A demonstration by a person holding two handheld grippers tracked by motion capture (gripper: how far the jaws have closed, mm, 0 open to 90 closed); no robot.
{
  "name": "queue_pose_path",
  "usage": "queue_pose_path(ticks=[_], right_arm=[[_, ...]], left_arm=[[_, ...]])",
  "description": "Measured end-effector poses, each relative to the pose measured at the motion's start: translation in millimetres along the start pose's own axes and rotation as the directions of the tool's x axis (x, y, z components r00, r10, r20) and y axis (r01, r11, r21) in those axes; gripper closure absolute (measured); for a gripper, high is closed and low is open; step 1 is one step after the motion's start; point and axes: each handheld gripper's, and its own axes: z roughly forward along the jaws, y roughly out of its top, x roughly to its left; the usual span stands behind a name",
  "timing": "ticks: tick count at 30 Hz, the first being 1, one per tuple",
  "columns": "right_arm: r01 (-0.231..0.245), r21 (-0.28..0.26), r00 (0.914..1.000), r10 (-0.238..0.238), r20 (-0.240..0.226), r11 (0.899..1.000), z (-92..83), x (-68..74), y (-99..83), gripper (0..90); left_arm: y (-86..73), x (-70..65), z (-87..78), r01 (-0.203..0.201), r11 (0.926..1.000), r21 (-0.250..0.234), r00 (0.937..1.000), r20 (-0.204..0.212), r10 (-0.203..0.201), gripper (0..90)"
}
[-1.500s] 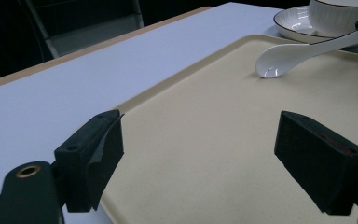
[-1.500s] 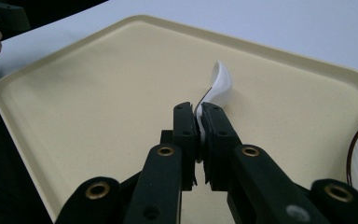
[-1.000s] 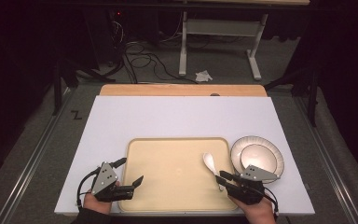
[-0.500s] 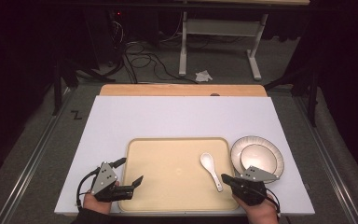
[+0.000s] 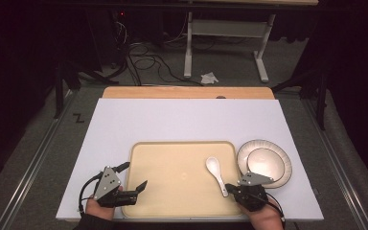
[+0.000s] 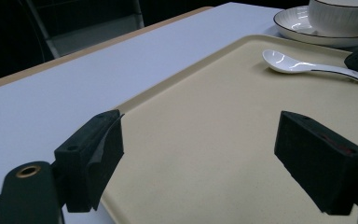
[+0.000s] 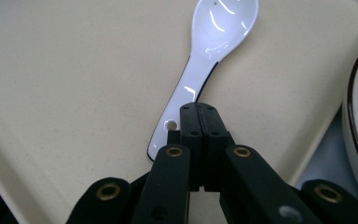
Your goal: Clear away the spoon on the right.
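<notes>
The spoon [image 5: 215,173], glossy white ceramic with a thin dark edge line and a small hole near the end of its handle, lies flat inside the tray [image 5: 172,191], toward the tray's 3 o'clock side, bowl end pointing to 12 o'clock and handle running down toward 5 o'clock; the tray is a shallow beige rectangle with rounded corners and a raised rim, faintly speckled and matt, and it holds the spoon alone; it rests on a smooth white tabletop [image 5: 182,120] whose far edge at 12 o'clock shows a strip of pale wood; beyond that lie grey carpet, loose black cables, a crumpled scrap of white paper and the white legs of another table, with the room dark around them; just off the tray at 3 o'clock stands a round white plate [image 5: 278,158] with a ribbed rim and dark edge, bearing a white bowl [image 6: 342,16] with fine vertical ridges; the right gripper [image 7: 199,112] sits at the tray's 5 o'clock corner with its black jaws clenched together on nothing, their tip over the spoon's handle end; whether it touches the handle I cannot tell; the left gripper [image 5: 133,176] rests at the tray's 8 o'clock corner, jaws spread wide and released, one on either side of the tray's rim, well apart from the spoon.
</notes>
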Motion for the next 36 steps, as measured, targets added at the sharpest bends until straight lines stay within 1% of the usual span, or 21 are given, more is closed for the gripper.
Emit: queue_pose_path(ticks=[9, 19, 28, 36], right_arm=[[0.038, 0.007, 0.999, -0.037, -0.023, 0.999, 4.4, 8.2, 2.0, 90.0], [0.069, 0.014, 0.9968, -0.069, -0.04, 0.997, 8.9, 17.0, 4.0, 90.0], [0.068, 0.017, 0.9969, -0.067, -0.041, 0.998, 9.2, 17.2, 4.0, 90.0], [0.064, 0.004, 0.997, -0.064, -0.043, 0.998, 7.9, 16.5, 4.3, 90.0]], left_arm=[[-0.1, 0.0, 0.2, -0.001, 1.0, 0.001, 1.0, 0.001, 0.001, 15.9], [-0.1, -0.1, 0.4, 0.0, 1.0, 0.003, 1.0, 0.003, 0.0, 15.9], [-0.2, -0.1, 0.4, 0.002, 1.0, 0.002, 1.0, 0.004, -0.002, 15.9], [-0.3, 0.1, 0.5, 0.003, 1.0, 0.002, 1.0, 0.005, -0.003, 15.9]])
